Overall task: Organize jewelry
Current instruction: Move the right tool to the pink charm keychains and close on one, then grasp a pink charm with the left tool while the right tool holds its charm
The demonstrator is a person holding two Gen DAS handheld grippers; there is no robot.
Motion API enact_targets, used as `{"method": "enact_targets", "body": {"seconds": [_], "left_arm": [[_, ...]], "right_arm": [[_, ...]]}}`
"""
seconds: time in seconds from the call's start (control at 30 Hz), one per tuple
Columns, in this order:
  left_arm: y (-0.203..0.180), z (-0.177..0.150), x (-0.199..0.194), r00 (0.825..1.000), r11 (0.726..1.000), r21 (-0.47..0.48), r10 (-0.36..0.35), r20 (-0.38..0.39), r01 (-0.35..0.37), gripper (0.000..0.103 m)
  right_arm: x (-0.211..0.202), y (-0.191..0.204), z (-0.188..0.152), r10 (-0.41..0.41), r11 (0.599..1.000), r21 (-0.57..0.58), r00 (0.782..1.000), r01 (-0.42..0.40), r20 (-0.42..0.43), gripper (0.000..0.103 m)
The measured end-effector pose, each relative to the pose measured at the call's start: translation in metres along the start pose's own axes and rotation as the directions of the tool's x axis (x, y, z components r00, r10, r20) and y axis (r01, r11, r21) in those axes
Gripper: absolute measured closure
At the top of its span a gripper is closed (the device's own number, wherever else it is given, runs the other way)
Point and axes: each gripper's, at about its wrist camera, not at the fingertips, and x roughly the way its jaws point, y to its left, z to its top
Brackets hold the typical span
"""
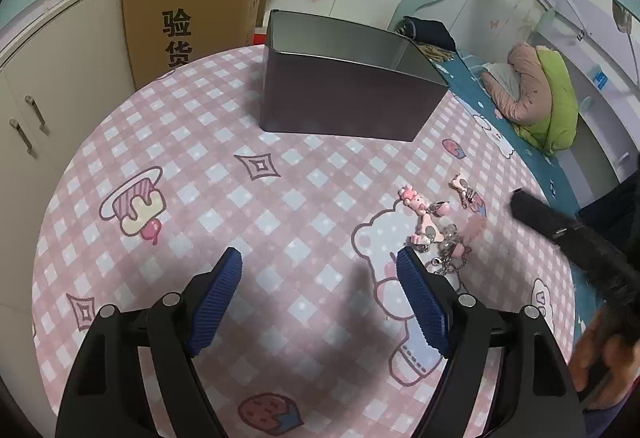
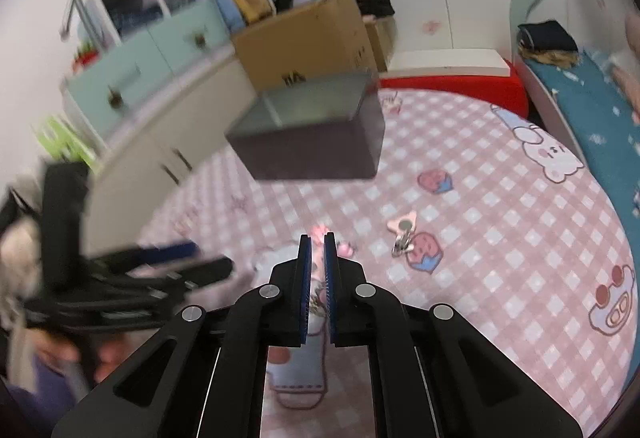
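A small heap of pink charms and silver chains [image 1: 434,234] lies on the pink checked tablecloth [image 1: 224,174], on the printed white bear, well in front of the dark open metal box [image 1: 344,90] and to its right in the left wrist view. One more pink charm with a metal clip [image 1: 464,190] lies apart from the heap, a little nearer the box's right end; in the right wrist view this same piece [image 2: 403,232] sits beside a printed strawberry. The right gripper [image 2: 318,244] has its blue ribbed pads drawn almost together, and something pink with a bit of chain shows in the narrow gap between them, though blur makes it hard to say how firmly it is pinched. The left gripper [image 1: 320,258] stands wide apart over bare cloth, holding nothing, its right pad just beside the heap's chains. Behind the box a cardboard carton [image 1: 192,6] leans against pale cupboards [image 1: 48,86]. To the box's right runs a blue bed [image 1: 480,94] with a green and pink bundle [image 1: 536,94] on it.
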Motion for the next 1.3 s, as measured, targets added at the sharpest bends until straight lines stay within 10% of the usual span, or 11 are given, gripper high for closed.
{"method": "enact_targets", "body": {"seconds": [0.93, 1.07, 1.3], "left_arm": [[-0.074, 0.042, 0.057, 0.997, 0.997, 0.071, -0.039, -0.068, 0.044, 0.026], [-0.089, 0.042, 0.066, 0.997, 0.988, 0.149, 0.046, -0.058, -0.037, 0.026], [-0.083, 0.033, 0.064, 0.991, 0.962, 0.243, 0.133, -0.02, -0.124, 0.038]], "right_arm": [[0.011, -0.068, -0.014, -0.127, 0.985, 0.11, 0.99, 0.134, -0.061, 0.092], [0.01, -0.073, -0.014, -0.136, 0.983, 0.121, 0.989, 0.141, -0.051, 0.055], [0.014, -0.071, -0.009, -0.122, 0.987, 0.102, 0.991, 0.127, -0.051, 0.054]]}}
